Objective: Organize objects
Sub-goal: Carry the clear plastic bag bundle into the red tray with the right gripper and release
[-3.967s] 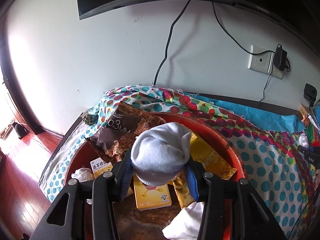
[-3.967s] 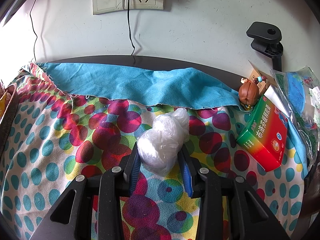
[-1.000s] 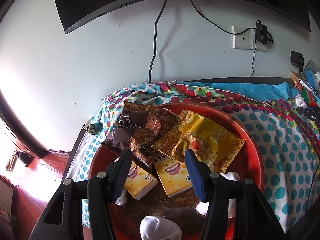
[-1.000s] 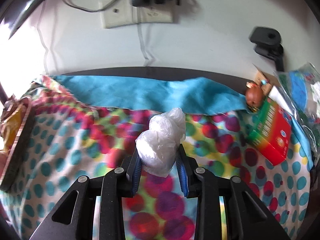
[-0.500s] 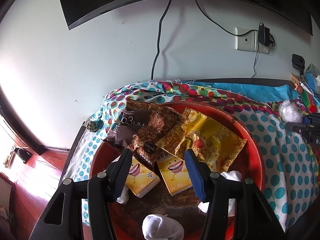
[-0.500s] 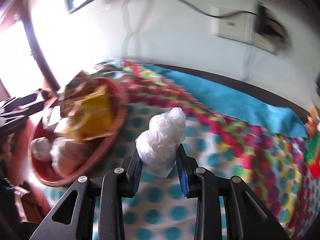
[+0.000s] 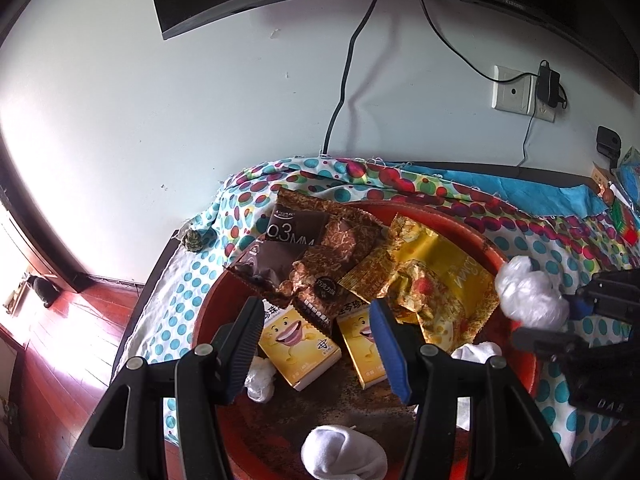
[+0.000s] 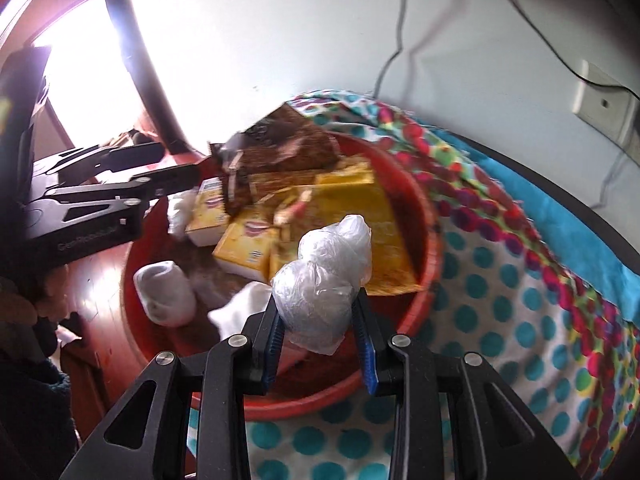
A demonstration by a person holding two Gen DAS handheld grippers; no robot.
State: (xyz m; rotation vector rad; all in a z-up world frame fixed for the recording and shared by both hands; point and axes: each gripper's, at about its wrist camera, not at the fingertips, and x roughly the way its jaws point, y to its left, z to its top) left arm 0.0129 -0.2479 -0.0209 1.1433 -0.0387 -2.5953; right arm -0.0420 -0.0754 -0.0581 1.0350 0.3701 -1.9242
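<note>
Right gripper [image 8: 320, 344] was clamped on the crumpled plastic bag [image 8: 326, 280], blue pads pressing both sides, bag bulging up above the fingertips. It hung over the near rim of the red basin [image 8: 434, 248], just inside the edge, above a white cloth [image 8: 240, 308]. From the left wrist view the same bag [image 7: 530, 298] sat at the basin's right rim [image 7: 516, 360].

Left gripper [image 7: 316, 344] hung over the basin with its jaws well apart, nothing between them. Below it: two yellow boxes [image 7: 298, 346], a dark brown snack pack [image 7: 296, 248] leaning out over the far rim, a yellow snack bag [image 7: 440, 280], and a rolled white sock [image 7: 344, 456] at the near side.

Room to move: basin floor was mostly covered at the back and middle; bare brown floor [image 7: 352, 404] showed only between the boxes and the sock. Basin sat on the polka-dot cloth [image 8: 500, 320], near the table's left end. Cloth right of the basin lay open up to the blue cloth strip [image 8: 560, 216] along the wall edge. Wall close behind, with a socket [image 7: 514, 90] and cable [image 7: 344, 80].
</note>
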